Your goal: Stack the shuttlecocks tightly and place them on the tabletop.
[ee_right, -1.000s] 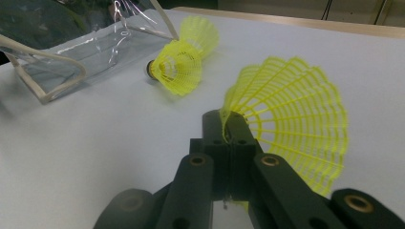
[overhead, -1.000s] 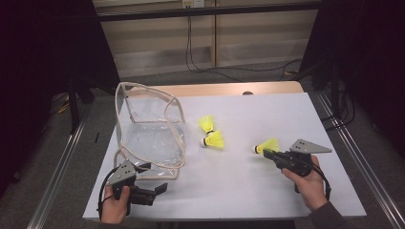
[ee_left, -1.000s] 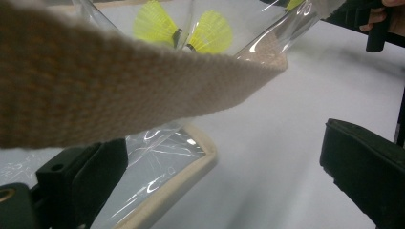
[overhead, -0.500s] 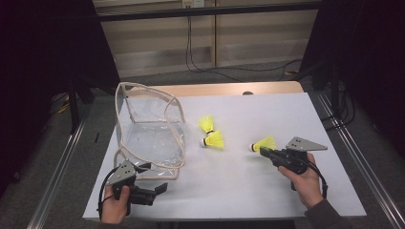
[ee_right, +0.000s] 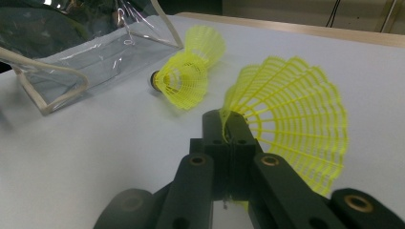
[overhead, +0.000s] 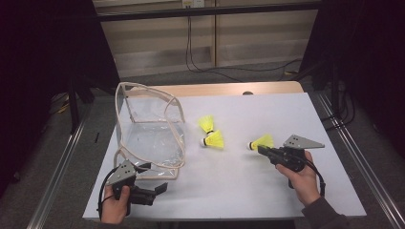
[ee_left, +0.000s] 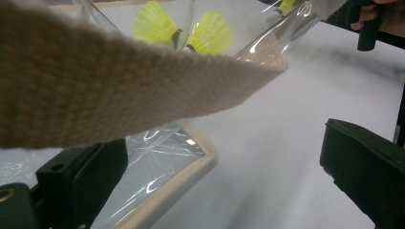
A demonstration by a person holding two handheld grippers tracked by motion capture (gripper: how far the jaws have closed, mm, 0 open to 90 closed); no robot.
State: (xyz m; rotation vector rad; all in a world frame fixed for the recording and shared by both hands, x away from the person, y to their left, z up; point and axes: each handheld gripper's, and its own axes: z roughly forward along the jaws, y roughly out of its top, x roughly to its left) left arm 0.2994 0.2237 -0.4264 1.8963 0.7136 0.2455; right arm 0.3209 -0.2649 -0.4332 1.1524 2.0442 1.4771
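Observation:
A clear plastic bag (overhead: 150, 129) with beige trim stands open on the white table (overhead: 248, 191). Two yellow shuttlecocks (overhead: 207, 123) (overhead: 213, 140) lie just right of it. My right gripper (overhead: 261, 149) is shut on the skirt rim of a third yellow shuttlecock (overhead: 262, 141), low over the table. In the right gripper view the jaws (ee_right: 227, 121) pinch that mesh skirt (ee_right: 291, 119), with the two loose shuttlecocks (ee_right: 184, 81) and the bag (ee_right: 71, 52) beyond. My left gripper (overhead: 160, 187) is open near the bag's front corner. Its jaws (ee_left: 224, 176) stand wide apart under the bag's beige strap (ee_left: 119, 81).
The bag's trimmed bottom edge (ee_left: 186, 169) lies between the left jaws, nearer the left one. A wooden strip (overhead: 215, 89) runs along the table's far edge. Metal rails (overhead: 363, 162) flank the table on both sides. Bare white surface lies between the two hands.
My right gripper has shifted slightly left and farther away with the shuttlecock in it. The left gripper, the bag and the two loose shuttlecocks have stayed put.

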